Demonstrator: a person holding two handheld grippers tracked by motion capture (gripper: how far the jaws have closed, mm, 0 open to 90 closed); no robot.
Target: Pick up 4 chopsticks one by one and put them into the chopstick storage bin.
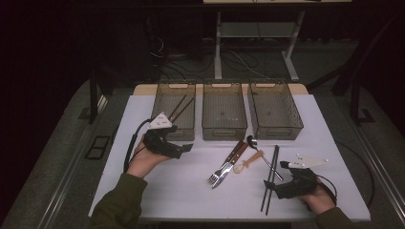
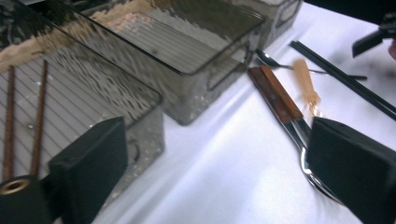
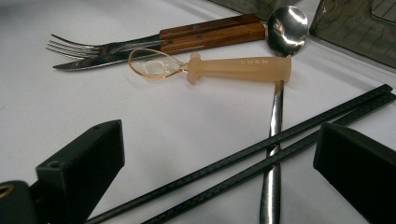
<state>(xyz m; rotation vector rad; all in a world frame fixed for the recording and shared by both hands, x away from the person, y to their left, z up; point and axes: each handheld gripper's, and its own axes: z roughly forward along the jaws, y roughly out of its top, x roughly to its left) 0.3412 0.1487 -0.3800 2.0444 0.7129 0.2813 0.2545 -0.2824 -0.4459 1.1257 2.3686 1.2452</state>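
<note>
Three bins (image 1: pixel 224 114), two black chopsticks (image 1: pixel 270 183); left tongs (image 1: pixel 187 149) and right tongs (image 1: pixel 273 182) gape, released.

Three bins stand in a row at the far side of the table (image 1: pixel 157 191), and the middle bin (image 1: pixel 224 110) serves as landmark. Left of it, the left bin (image 1: pixel 175 109) holds a pair of chopsticks (image 1: pixel 180 108); right of it stands the right bin (image 1: pixel 274 109). Just before it lie a fork (image 1: pixel 223 167) and knife (image 1: pixel 230 162) side by side, a small spoon (image 1: pixel 248 161) to their right, then a metal spoon (image 1: pixel 261 153), with another pair of chopsticks (image 1: pixel 270 176) crossing the metal spoon's handle
</note>
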